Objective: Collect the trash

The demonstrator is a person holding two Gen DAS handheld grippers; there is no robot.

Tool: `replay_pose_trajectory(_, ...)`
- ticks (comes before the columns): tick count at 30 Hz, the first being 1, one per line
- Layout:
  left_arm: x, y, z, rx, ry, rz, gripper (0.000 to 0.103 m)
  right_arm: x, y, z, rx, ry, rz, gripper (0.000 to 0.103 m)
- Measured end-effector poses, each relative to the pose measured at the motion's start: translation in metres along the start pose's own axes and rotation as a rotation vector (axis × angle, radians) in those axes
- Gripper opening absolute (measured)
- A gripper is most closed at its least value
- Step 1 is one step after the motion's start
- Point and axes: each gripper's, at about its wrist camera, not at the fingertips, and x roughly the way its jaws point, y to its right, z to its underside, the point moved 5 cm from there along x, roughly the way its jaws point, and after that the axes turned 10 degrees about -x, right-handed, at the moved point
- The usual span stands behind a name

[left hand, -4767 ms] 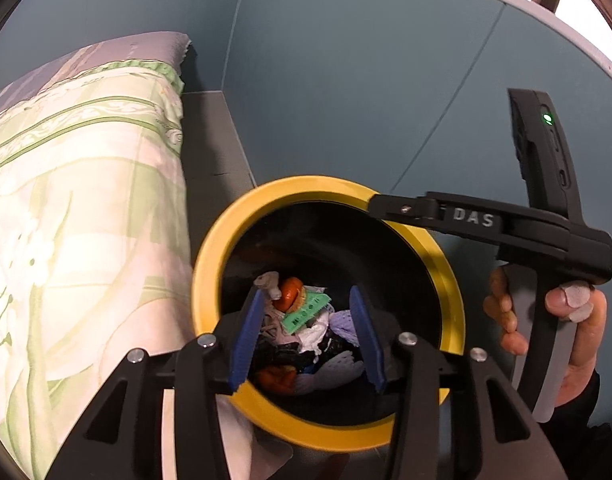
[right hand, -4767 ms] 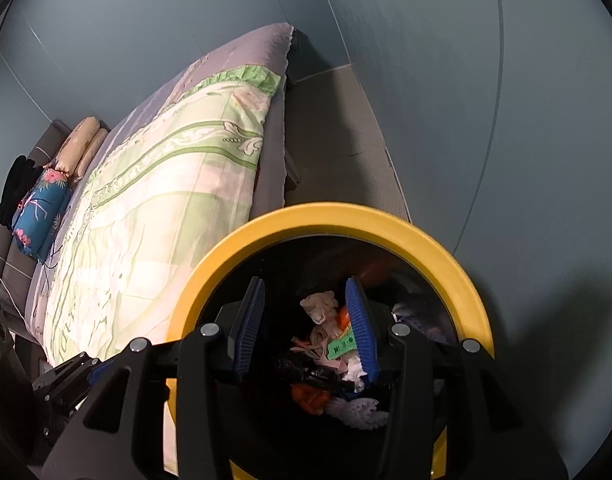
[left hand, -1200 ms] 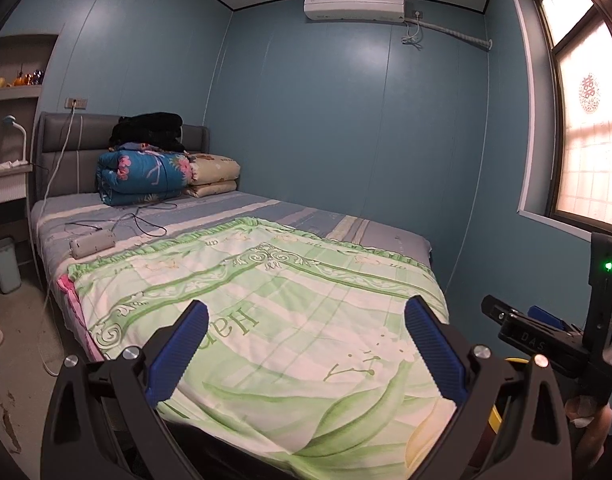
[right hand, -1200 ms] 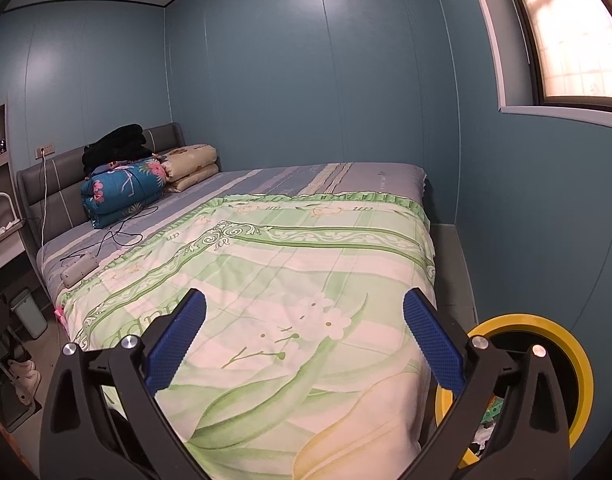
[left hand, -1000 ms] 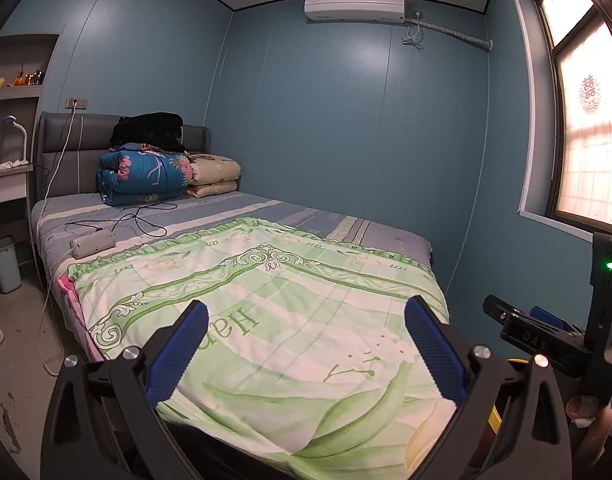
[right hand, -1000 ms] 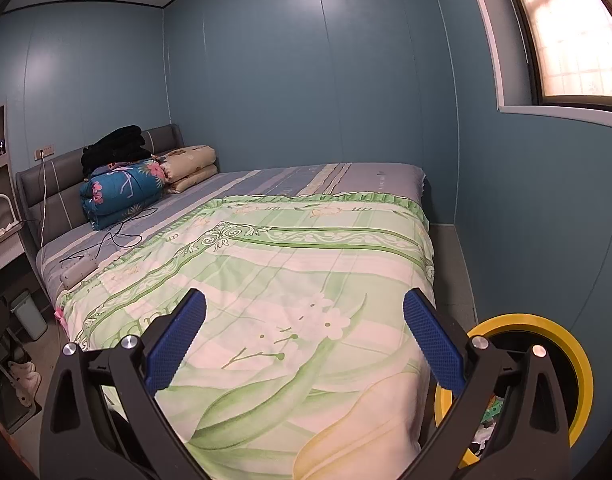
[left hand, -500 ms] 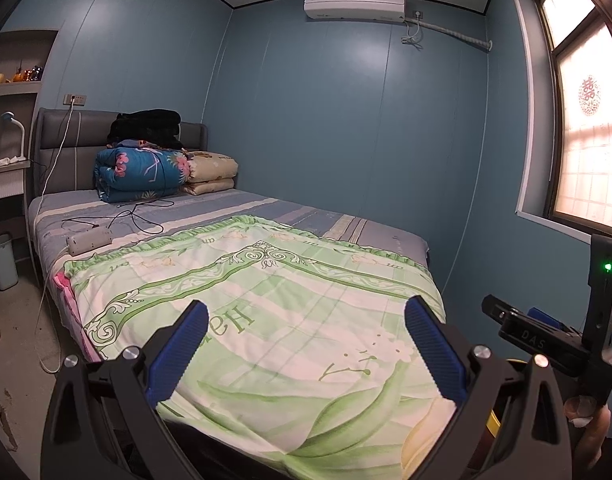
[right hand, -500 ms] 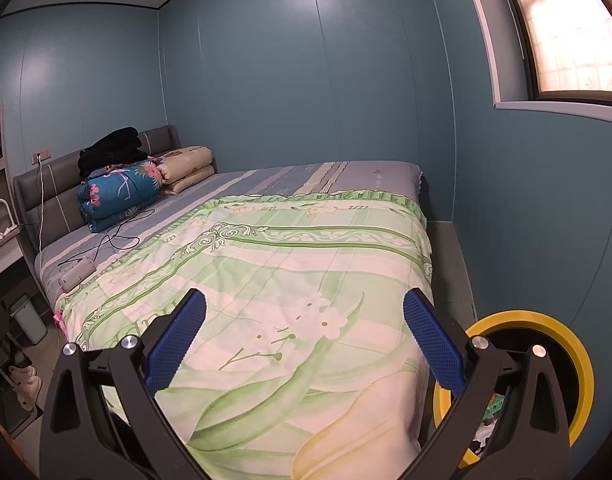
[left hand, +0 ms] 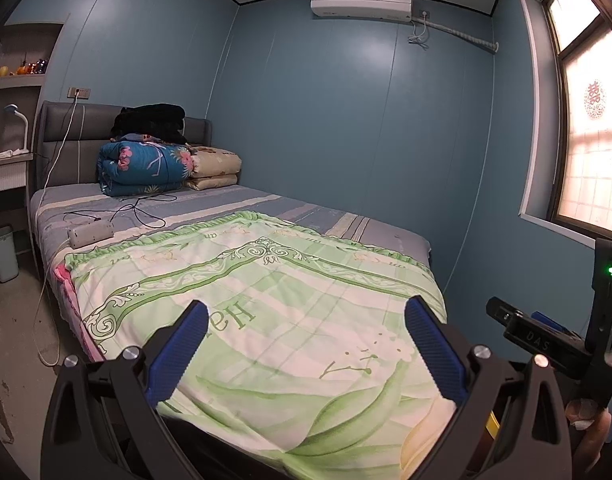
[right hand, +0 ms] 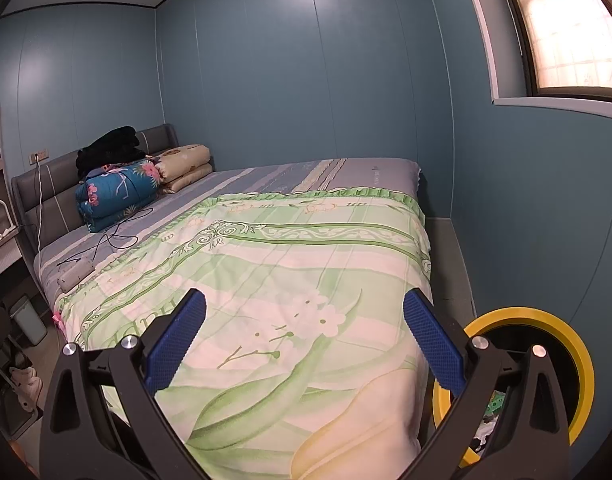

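Observation:
My left gripper (left hand: 306, 348) is open wide and empty, raised over the foot of the bed. My right gripper (right hand: 304, 340) is open wide and empty too, also over the foot of the bed; it shows from the side in the left wrist view (left hand: 554, 340). The yellow-rimmed trash bin (right hand: 582, 352) stands on the floor between the bed and the right wall, low right of my right gripper, with some trash (right hand: 496, 406) visible inside. Only a sliver of its yellow rim (left hand: 492, 426) shows in the left wrist view.
A bed with a green floral quilt (left hand: 290, 300) fills the middle. Folded blankets (left hand: 146, 168) and pillows lie at the headboard. A white power strip (left hand: 90, 236) with cables lies on the sheet. A small pale bin (left hand: 4, 252) stands at the far left. A window (left hand: 594, 152) is on the right wall.
Since 4.8 s ago both grippers rose out of the yellow bin and opened wide. Over the last second the views shift only slightly.

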Motion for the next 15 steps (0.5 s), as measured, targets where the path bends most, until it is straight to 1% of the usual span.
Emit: replay_pose_trajectory(15,0.0011,0.0077,0.0027,0.023,-0.003,0.014,0.095,0.0007,0.0019,0.0003,0.004,-0.007,0.003,0.095)
